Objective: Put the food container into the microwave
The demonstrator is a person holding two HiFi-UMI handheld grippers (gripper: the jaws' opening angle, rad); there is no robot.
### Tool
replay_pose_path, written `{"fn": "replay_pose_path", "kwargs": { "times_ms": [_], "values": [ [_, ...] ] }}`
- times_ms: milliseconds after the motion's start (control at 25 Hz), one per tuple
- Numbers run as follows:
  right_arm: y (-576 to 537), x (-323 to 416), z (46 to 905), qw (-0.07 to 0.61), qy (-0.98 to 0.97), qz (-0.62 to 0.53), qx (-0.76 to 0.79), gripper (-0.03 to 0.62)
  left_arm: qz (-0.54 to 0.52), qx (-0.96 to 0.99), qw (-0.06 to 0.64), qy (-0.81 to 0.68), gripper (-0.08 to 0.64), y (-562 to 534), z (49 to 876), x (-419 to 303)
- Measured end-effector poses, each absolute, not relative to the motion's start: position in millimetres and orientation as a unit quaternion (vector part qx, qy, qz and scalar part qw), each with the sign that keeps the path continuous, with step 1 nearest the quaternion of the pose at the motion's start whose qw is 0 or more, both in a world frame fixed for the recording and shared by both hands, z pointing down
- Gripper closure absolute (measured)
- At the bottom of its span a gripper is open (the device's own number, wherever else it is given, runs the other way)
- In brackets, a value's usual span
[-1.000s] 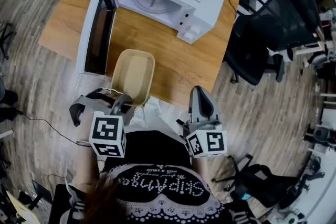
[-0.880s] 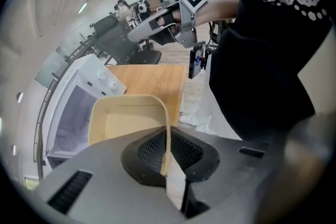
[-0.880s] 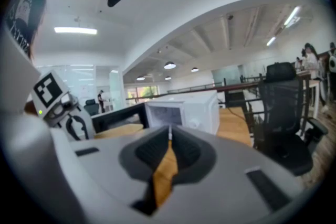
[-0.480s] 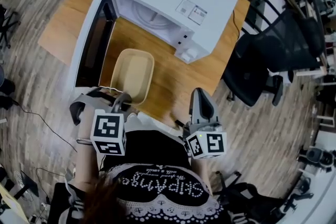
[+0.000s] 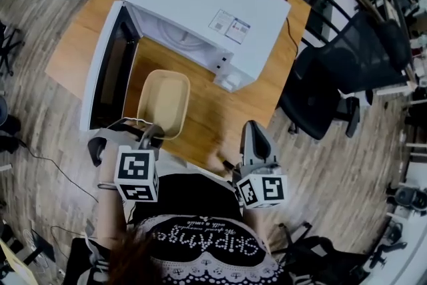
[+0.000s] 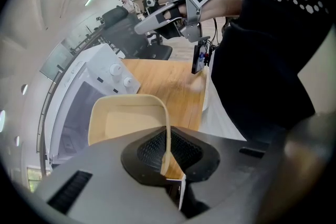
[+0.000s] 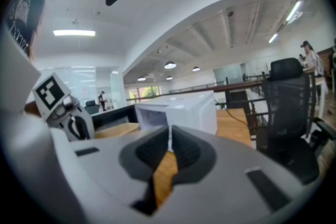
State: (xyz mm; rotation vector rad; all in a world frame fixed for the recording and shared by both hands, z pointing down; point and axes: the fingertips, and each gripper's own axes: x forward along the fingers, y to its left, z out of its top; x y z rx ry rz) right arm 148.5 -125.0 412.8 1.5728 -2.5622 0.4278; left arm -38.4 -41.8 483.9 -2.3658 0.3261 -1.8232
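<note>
Two claws out in front, only one loaded. Left claw (image 5: 151, 135) (image 6: 167, 157) clamped on the near rim of the beige food container (image 5: 162, 102) (image 6: 123, 120): pads narrowed to that thin wall's thickness, one inside the rim, one outside. Holds the container open side up and empty, reaching straight ahead of the claw over the wooden bench (image 5: 200, 120); cannot tell whether its base touches the wood.

Just beyond the container's far end, ahead of the left claw and a little to its right, the white microwave (image 5: 207, 0) (image 6: 79, 89), cavity open and facing the claw. To that claw's left and running ahead of it, the swung-out door (image 5: 107, 80), alongside the container. Not yet inside the cavity.

Right claw (image 5: 255, 129) (image 7: 169, 140) fully shut, pads pressed together on nothing. Points ahead at about the bench's near edge, well to the right of the left claw, with the microwave's control end ahead of it. Further to its right, off the bench, a black office chair (image 5: 320, 80).

Against half a second ago: carries the container a little further ahead, far end closer to the cavity mouth, more of its length beside the door. Keeps the same pinch on the same rim. Right claw shut and empty as before, beside the left one.
</note>
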Motion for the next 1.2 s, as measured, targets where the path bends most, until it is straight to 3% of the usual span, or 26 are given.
{"fn": "replay_pose_path", "kwargs": {
  "times_ms": [1200],
  "values": [
    [-136.3, 125.6, 385.4, 0.049, -0.815, 0.125, 0.563, 0.554, -0.572, -0.807, 0.115, 0.088, 0.518, -87.4, 463.2, -57.8]
  ]
}}
